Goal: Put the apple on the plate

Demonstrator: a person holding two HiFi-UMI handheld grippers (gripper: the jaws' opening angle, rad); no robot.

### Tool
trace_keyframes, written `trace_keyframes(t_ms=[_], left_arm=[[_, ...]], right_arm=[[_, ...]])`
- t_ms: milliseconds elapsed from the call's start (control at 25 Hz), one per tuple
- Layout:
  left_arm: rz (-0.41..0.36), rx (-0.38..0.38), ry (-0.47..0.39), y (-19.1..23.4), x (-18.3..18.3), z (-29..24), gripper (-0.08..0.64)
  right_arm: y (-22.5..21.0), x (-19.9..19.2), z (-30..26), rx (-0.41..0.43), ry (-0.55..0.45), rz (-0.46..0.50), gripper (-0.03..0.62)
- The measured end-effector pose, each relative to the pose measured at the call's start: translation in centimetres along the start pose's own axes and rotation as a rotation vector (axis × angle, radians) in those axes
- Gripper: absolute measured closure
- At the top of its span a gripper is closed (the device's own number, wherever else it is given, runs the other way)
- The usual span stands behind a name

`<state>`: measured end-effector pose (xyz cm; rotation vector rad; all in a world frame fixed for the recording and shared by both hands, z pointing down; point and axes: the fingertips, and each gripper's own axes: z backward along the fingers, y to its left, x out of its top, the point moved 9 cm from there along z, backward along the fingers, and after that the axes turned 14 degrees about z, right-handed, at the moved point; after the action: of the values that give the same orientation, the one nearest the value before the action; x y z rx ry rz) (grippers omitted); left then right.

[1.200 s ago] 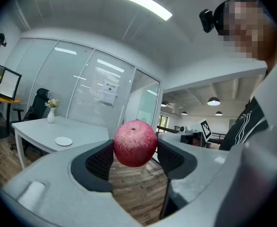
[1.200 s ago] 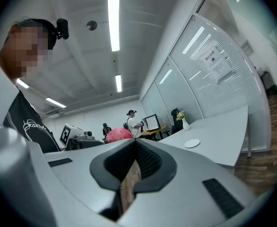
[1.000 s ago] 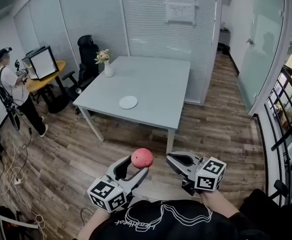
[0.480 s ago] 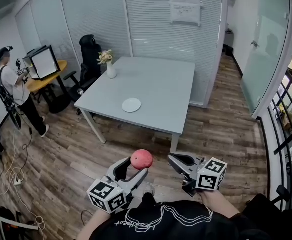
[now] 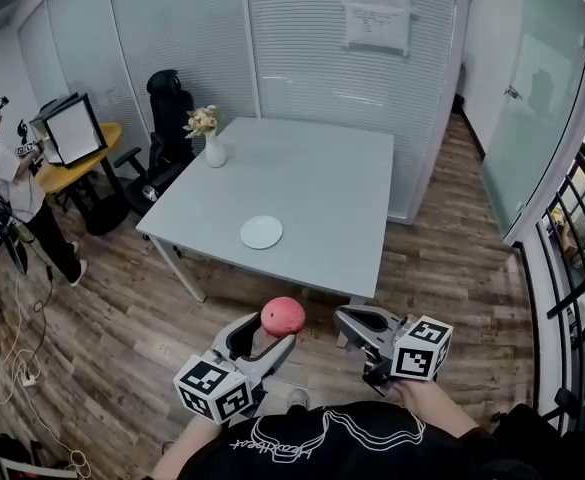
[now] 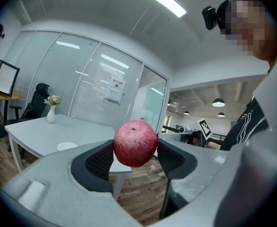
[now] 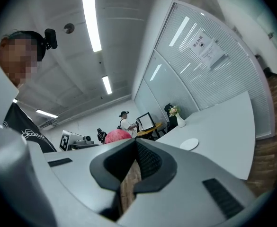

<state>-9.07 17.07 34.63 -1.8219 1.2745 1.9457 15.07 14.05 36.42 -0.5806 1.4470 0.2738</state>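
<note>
Apple (image 5: 284,315) sits pinched by its sides in the left gripper (image 5: 272,331), over the floor (image 5: 122,318) well short of the plate (image 5: 261,232), so a jolt could drop it; the right gripper (image 5: 357,320) is closed on nothing.

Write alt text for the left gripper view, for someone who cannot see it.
A red apple is clamped between the jaws of the left gripper, held in the air above a wooden floor. Beyond it stands a grey table bearing a white plate and a vase of flowers, with glass partition walls behind.
</note>
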Motion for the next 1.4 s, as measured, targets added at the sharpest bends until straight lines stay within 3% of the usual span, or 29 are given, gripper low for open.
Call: trace_keyframes(t_ms=[240, 560, 1040, 1400], left_arm=[[-0.009, -0.022, 0.017, 5.5, 4.0, -3.6, 0.264], [-0.019, -0.046, 0.01, 11.3, 6.7, -6.4, 0.264], [0.011, 0.014, 0.048, 17.2, 7.6, -9.8, 0.264], [0.042, 0.06, 0.059, 20.7, 9.4, -14.0, 0.264]], right_arm=[[-4.3, 1.2, -4.6, -0.038, 0.001, -0.01, 0.583], [-8.1, 1.6, -9.4, -0.063, -0.002, 0.007, 0.583], [-12.7, -0.6, -14.3, -0.033, 0.045, -0.054, 0.583], [-18.6, 0.1, -17.5, -0.002, 0.06, -0.081, 0.583]])
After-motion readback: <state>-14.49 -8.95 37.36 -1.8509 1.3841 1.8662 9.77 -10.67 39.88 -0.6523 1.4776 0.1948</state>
